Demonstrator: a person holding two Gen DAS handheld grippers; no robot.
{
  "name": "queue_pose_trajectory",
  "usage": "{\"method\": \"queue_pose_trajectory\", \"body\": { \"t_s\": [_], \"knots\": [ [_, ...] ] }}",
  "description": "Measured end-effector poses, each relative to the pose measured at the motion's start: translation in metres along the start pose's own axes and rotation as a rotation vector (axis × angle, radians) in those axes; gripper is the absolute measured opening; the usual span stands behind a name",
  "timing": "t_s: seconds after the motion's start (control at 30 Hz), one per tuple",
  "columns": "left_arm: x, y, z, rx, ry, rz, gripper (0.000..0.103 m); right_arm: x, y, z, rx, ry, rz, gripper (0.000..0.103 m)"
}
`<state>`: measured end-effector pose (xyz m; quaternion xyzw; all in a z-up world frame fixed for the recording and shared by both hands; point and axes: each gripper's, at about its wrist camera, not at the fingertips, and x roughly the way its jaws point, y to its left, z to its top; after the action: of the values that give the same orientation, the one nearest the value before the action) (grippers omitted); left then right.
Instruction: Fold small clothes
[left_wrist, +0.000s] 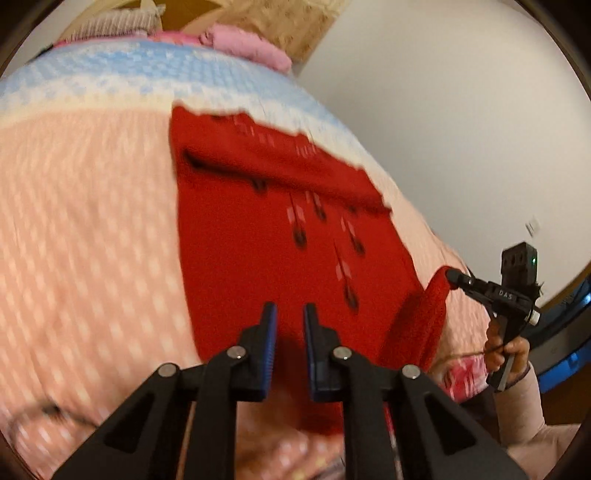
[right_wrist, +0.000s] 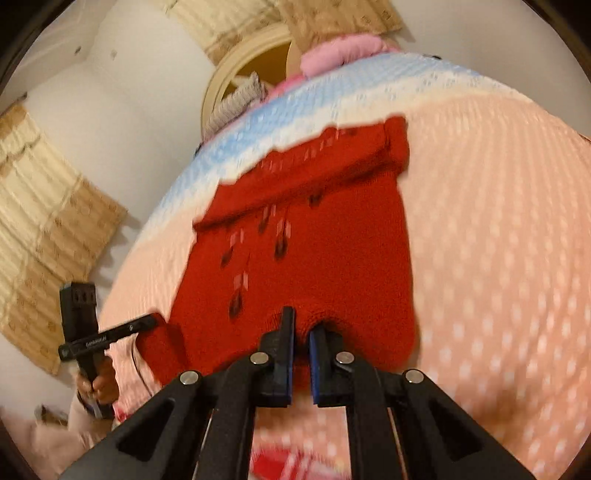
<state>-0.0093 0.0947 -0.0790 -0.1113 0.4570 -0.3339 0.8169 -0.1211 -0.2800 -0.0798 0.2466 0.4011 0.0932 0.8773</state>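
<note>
While the red knitted garment (left_wrist: 266, 236) lies mostly flat on the bedspread (left_wrist: 85, 229), its near edge sits at both tongs. The knit is fine-ribbed, with a folded band across the far end and small dark drop-shaped motifs with pale dashes. The left tongs (left_wrist: 290, 314) stand apart above the red knit, gripping nothing. The right tongs (right_wrist: 301, 325) are clamped on a bunched fold of the garment's near hem. The bedspread is a textured weave, peach with white dots, banded cream and pale blue at the far end. A pink cloth (right_wrist: 340, 50) lies beyond. White walls (left_wrist: 461, 110) surround the bed.
</note>
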Motion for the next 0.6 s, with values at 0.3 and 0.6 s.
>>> {"method": "queue_pose_trajectory", "body": {
  "t_s": [0.3, 0.6],
  "knots": [
    [-0.005, 0.035, 0.042, 0.046, -0.050, 0.193, 0.016, 0.050, -0.045, 0.064, 0.125, -0.088, -0.143, 0.006],
    [-0.014, -0.015, -0.026, 0.579, 0.059, 0.241, 0.077, 0.069, -0.059, 0.055, 0.172, -0.050, -0.167, 0.006]
  ]
}}
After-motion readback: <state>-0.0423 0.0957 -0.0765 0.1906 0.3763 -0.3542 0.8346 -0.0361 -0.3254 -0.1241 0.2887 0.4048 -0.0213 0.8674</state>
